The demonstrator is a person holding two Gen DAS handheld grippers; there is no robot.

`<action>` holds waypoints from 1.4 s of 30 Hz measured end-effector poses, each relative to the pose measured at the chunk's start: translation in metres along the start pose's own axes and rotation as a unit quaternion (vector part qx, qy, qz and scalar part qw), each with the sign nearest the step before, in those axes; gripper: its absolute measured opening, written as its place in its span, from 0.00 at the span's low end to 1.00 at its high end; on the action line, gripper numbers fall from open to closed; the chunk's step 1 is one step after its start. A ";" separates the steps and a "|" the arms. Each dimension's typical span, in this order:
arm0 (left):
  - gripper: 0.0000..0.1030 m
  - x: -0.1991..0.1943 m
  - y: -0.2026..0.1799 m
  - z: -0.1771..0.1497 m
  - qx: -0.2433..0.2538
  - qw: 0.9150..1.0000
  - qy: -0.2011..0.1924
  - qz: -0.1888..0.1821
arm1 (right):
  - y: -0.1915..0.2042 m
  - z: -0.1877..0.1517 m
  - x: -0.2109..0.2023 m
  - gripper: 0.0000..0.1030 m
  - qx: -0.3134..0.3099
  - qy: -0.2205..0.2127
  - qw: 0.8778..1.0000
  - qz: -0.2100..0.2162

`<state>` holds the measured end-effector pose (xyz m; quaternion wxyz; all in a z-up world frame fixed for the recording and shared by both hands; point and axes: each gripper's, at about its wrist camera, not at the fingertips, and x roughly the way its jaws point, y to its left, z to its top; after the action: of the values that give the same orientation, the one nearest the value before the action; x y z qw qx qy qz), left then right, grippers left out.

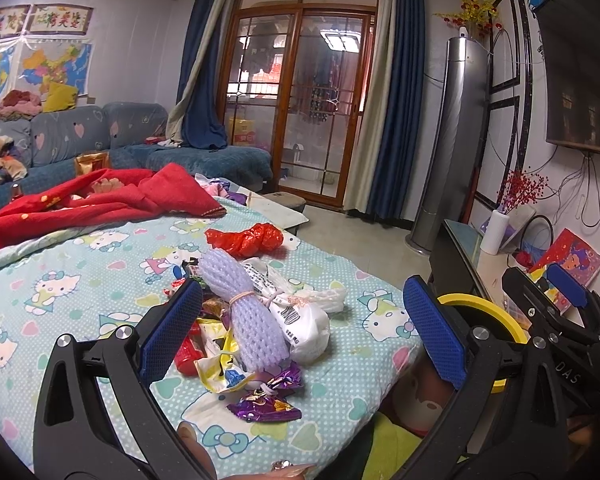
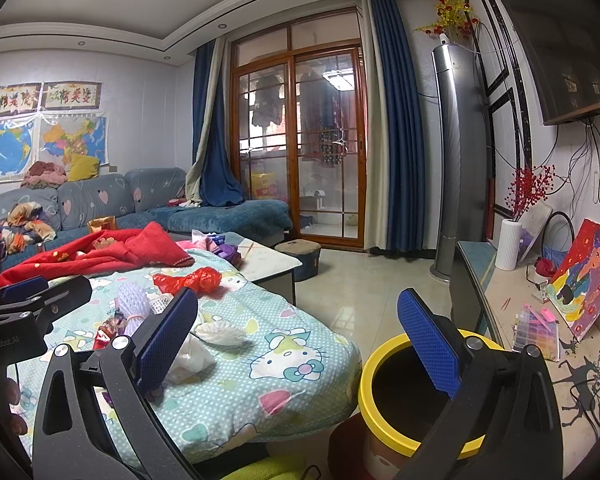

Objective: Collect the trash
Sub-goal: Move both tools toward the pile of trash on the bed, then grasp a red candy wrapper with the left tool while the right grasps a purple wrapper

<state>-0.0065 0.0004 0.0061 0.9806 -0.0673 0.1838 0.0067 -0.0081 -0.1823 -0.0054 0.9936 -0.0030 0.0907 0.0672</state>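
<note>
A pile of trash lies on the Hello Kitty blanket (image 1: 60,272): a lilac foam net (image 1: 248,312), a white plastic bag (image 1: 304,320), a crumpled red bag (image 1: 248,240), a purple wrapper (image 1: 266,400) and a yellow wrapper (image 1: 220,368). My left gripper (image 1: 304,328) is open, low over the pile, its fingers either side of the foam net. My right gripper (image 2: 296,340) is open and empty, above the blanket's right edge. A yellow-rimmed bin (image 2: 384,360) stands on the floor beside the blanket; it also shows in the left wrist view (image 1: 480,304). The red bag (image 2: 192,280) and foam net (image 2: 134,304) show in the right wrist view.
A red quilt (image 1: 100,200) lies at the blanket's far end. A blue sofa (image 1: 100,136) is behind it. A low table (image 2: 268,264) and a stool (image 2: 300,256) stand beyond the blanket. A TV cabinet (image 2: 520,320) with a white vase (image 2: 508,244) runs along the right wall.
</note>
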 end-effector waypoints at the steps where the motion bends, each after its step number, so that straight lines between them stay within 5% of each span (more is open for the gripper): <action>1: 0.90 0.000 0.000 0.000 0.000 1.000 0.000 0.000 | 0.000 0.000 0.000 0.94 0.000 0.000 1.000 -0.001; 21: 0.90 0.000 0.001 -0.001 -0.002 1.000 0.002 -0.001 | 0.002 0.000 0.000 0.94 -0.002 0.000 1.000 0.005; 42: 0.90 -0.001 0.059 0.005 -0.069 0.996 -0.003 0.062 | 0.062 -0.007 0.019 0.94 -0.076 0.038 0.988 0.132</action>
<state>-0.0083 0.0599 0.0039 0.9718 -0.1236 0.1842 0.0800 0.0010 -0.1181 -0.0153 0.9688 -0.0690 0.1222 0.2044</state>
